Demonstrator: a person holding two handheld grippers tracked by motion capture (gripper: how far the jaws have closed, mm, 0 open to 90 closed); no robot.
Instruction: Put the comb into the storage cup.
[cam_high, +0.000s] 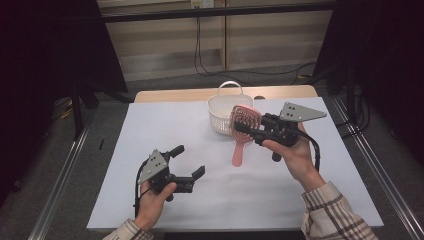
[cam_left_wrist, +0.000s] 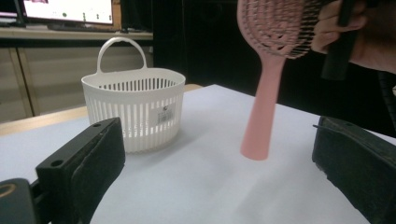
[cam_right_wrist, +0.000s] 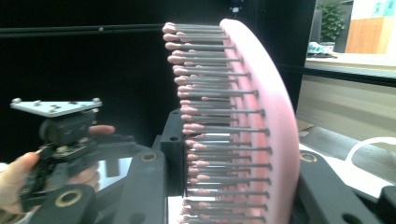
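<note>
**Hairbrush held up beside the basket**

White sheeting covers the table (cam_high: 150, 125), with dark curtains on both sides and pale panels behind. Near the far edge stands a white slotted basket (cam_high: 220, 112) with a loop handle. The right gripper (cam_high: 242, 127) clamps the head of a pink hairbrush (cam_high: 240, 142) between its jaws, one jaw against the bristles and the other against the smooth back. The brush hangs upright just beside the basket, handle pointing down with its tip close above the sheet; whether it touches cannot be told. The left gripper (cam_high: 187, 162), nearer the front edge and well apart from the brush, has its jaws spread wide with nothing between them.
</note>
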